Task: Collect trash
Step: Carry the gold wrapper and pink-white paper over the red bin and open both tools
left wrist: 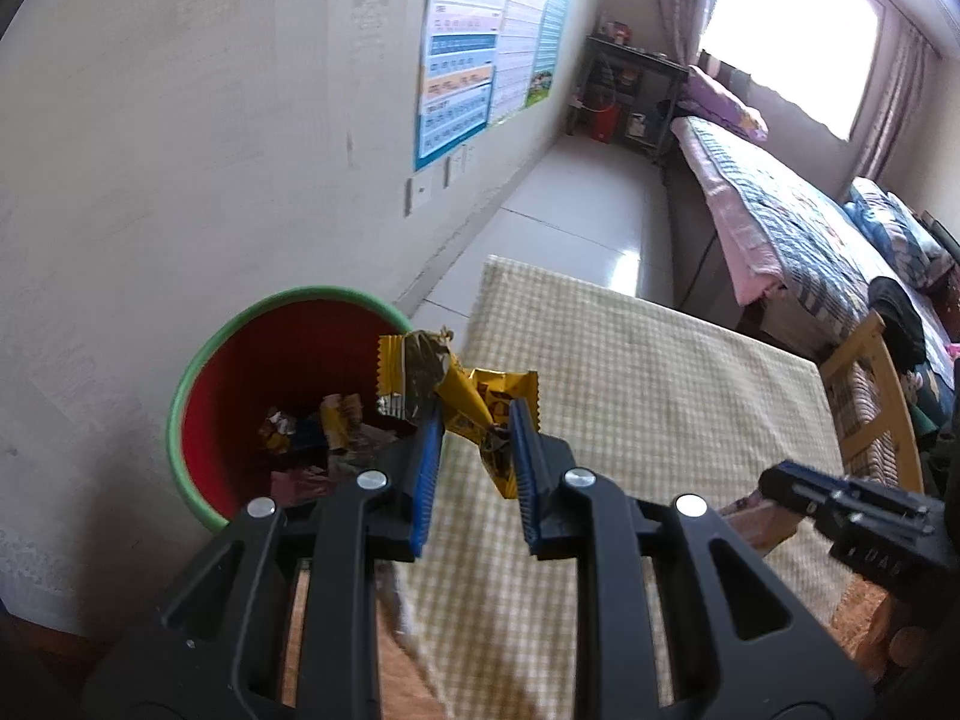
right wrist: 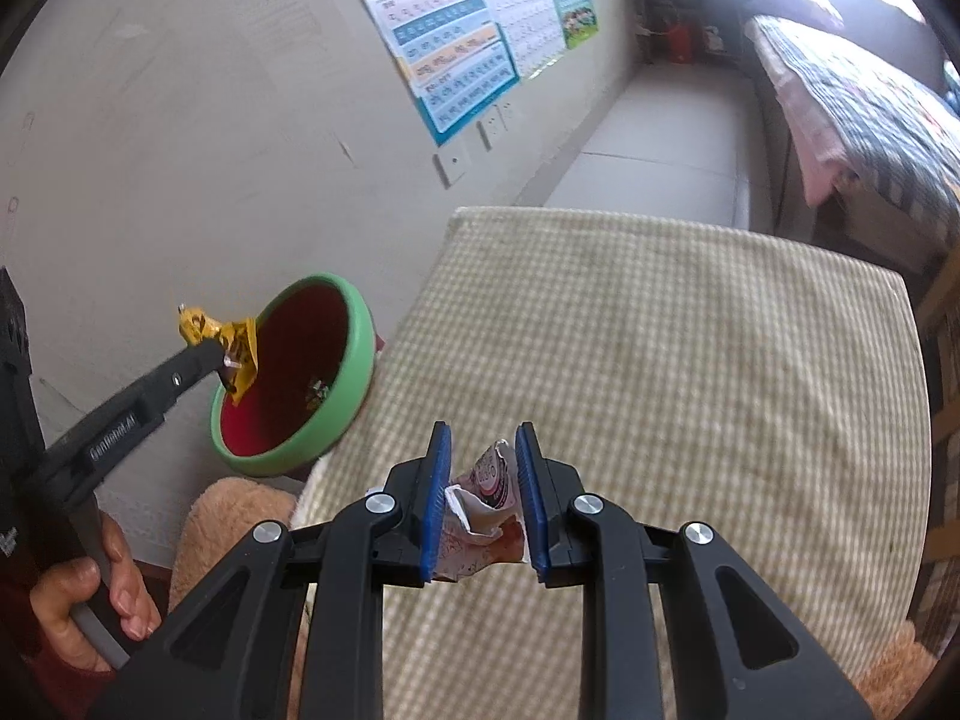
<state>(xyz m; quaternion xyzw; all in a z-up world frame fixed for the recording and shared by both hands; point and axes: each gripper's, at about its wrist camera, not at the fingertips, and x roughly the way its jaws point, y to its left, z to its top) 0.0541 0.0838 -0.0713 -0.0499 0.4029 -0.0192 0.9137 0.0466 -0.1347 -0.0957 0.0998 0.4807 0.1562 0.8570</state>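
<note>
The left hand-held gripper (left wrist: 474, 420) is clamped on a crumpled yellow wrapper (left wrist: 462, 396), holding it up at the rim of the red bin (left wrist: 240, 372) with the green edge, which stands against the wall just beside the corner of the checked surface (left wrist: 630, 372) and already has several wrappers (left wrist: 318, 426) lying at its bottom. The right hand-held gripper (right wrist: 483, 450) is closed narrowly around a crumpled white and pink wrapper (right wrist: 489, 492), held above the surface on the side away from the bin, well apart from its rim. In the right wrist view the left hand-held gripper's black finger (right wrist: 180, 372) reaches over the bin's green rim with the yellow wrapper at its tip.
</note>
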